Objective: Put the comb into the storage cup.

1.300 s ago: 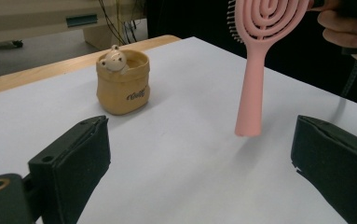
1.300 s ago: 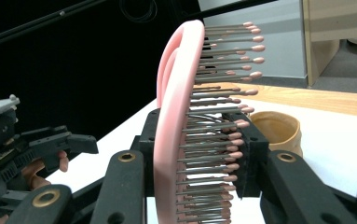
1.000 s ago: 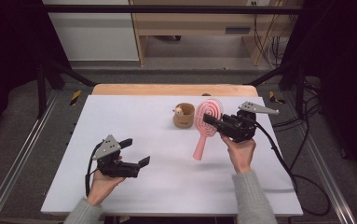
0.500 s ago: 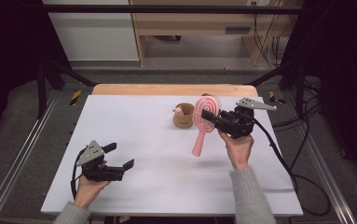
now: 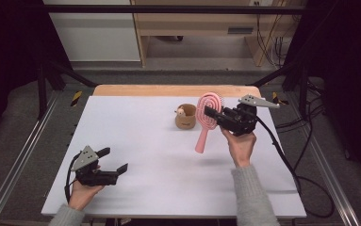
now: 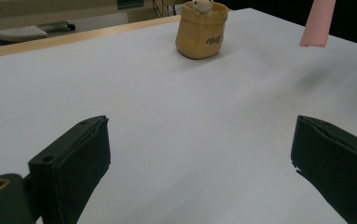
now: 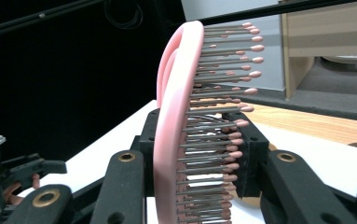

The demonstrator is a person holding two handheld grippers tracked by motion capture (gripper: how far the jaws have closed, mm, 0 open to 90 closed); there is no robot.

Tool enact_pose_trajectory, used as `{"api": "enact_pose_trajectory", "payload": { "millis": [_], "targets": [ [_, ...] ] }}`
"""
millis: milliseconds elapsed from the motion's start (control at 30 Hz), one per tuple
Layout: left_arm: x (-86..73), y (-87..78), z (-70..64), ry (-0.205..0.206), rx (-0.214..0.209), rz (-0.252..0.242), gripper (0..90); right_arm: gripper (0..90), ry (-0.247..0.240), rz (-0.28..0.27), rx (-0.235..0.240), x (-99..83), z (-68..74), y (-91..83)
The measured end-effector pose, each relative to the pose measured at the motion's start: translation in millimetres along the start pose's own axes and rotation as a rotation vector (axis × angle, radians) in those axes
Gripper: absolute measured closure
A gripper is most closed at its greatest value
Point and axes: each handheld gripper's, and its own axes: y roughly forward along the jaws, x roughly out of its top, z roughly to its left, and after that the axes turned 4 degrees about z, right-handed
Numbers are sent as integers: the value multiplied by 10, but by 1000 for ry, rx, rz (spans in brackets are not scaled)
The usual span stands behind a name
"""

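White table [image 5: 145,141], pink hairbrush [image 5: 208,113] clamped between right gripper [image 5: 216,114] jaws, lifted

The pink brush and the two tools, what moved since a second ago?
The left tool, open with nothing in it, pulled back toward the table's near left corner. The right tool carried the pink brush slightly farther back, nearer the small tan pot. The pot stayed put, and the brush stayed gripped.

open table [image 5: 140,136] mid-left; tan cup [image 5: 186,117] and raised hairbrush [image 5: 206,117] crowd the right.
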Motion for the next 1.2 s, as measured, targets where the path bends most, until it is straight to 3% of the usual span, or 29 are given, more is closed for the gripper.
{"api": "enact_pose_trajectory", "payload": {
  "millis": [333,1200],
  "targets": [
    [-67,-17,82,-15,21,15,45,633,-15,-3,-49,75,-20,92],
    [-132,4,169,-28,28,44,45,633,-23,-4,-111,297,-71,346]
  ]
}}
